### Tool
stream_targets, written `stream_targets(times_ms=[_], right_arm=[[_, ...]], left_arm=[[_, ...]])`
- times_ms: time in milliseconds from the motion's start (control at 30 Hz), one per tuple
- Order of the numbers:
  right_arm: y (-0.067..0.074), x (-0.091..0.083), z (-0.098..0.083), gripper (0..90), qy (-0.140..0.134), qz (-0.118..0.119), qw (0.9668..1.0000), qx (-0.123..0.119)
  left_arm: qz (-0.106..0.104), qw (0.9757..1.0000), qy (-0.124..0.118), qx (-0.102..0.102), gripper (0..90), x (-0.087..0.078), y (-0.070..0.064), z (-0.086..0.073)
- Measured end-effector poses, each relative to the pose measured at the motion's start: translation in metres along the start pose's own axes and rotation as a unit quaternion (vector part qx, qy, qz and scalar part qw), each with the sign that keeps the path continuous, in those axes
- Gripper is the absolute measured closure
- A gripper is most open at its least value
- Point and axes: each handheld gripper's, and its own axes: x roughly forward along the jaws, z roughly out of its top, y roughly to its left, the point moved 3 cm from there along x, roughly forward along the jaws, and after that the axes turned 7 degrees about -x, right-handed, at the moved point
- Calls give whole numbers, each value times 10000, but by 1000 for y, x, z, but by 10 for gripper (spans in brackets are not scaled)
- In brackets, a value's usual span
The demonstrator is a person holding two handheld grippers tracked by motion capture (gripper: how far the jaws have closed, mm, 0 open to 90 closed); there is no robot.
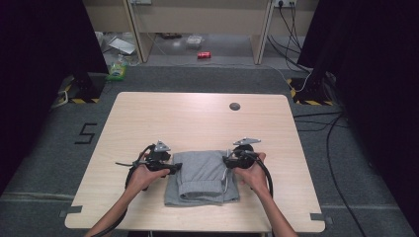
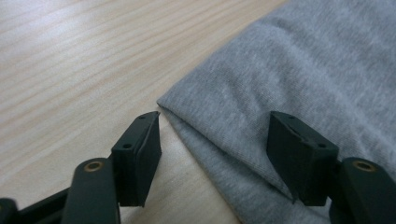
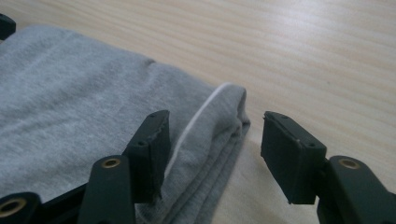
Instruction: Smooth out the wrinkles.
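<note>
A folded grey garment [image 1: 202, 178] lies flat on the wooden desk [image 1: 197, 118], near the edge closest to the person. The left gripper [image 2: 212, 154] is at the garment's left corner; its fingers [image 2: 140, 158] stand apart, one over bare wood and one over the cloth, and they press nothing. The right gripper [image 3: 212, 154] is at the right corner, where a white cord [image 3: 201, 116] runs along the fold; its fingers [image 3: 149, 154] are also apart around the folded edge, not gripping it.
</note>
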Motion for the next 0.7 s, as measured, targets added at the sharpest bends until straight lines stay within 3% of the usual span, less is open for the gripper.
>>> stream_targets(times_ms=[367,700], right_arm=[[4,4,-6,558,58,127,9999,74],[1,12,-2,619,-113,16,9999,80]], left_arm=[[-168,9996,-89,194,578,-1,-8,-4],[-50,9995,-234,205,602,5,-5,1]])
